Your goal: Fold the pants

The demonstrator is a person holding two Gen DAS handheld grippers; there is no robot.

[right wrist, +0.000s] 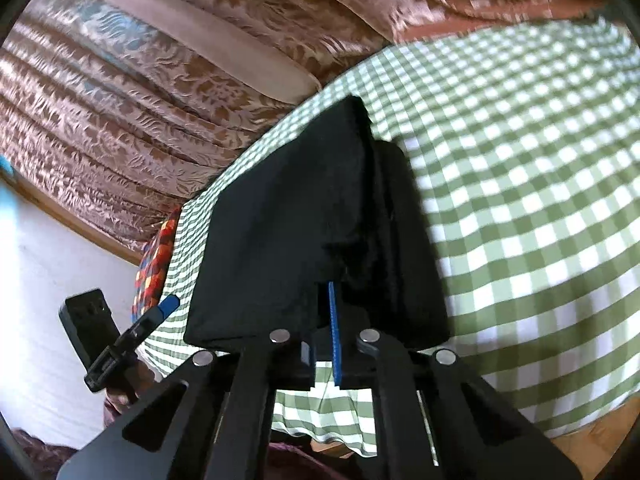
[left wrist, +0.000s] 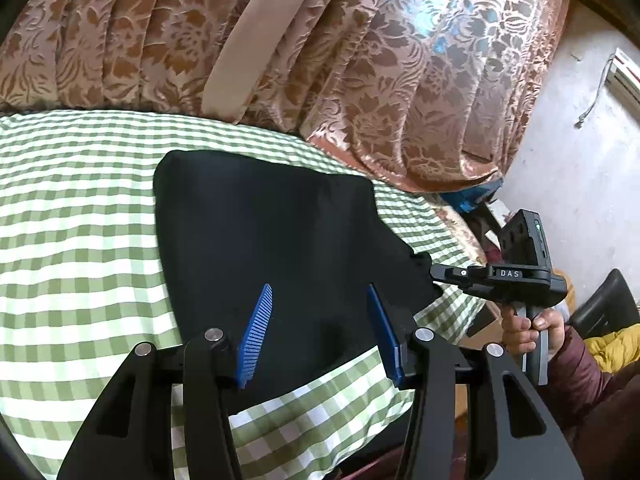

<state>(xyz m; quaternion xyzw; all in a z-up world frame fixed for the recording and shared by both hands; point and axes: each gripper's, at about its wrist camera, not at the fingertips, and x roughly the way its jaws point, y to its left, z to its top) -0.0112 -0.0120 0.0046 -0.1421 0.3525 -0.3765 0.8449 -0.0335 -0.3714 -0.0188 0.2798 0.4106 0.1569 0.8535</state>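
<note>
Black pants (left wrist: 280,236) lie folded into a compact block on the green-and-white checked bedspread (left wrist: 72,240). My left gripper (left wrist: 320,300) is open, its blue fingers hovering just above the near part of the pants. My right gripper (right wrist: 330,300) is shut on the near edge of the pants (right wrist: 304,216), its blue fingers pinching the top fabric layer. In the left wrist view the right gripper (left wrist: 434,274) is at the pants' right edge, held by a hand. In the right wrist view the left gripper (right wrist: 160,310) shows at the left.
A brown floral curtain (left wrist: 360,60) hangs behind the bed. The bed's near edge (right wrist: 340,440) is just below the grippers. A white wall (left wrist: 580,152) and a yellow cloth (left wrist: 612,348) lie to the right. A colourful patterned cloth (right wrist: 156,256) sits by the bed's side.
</note>
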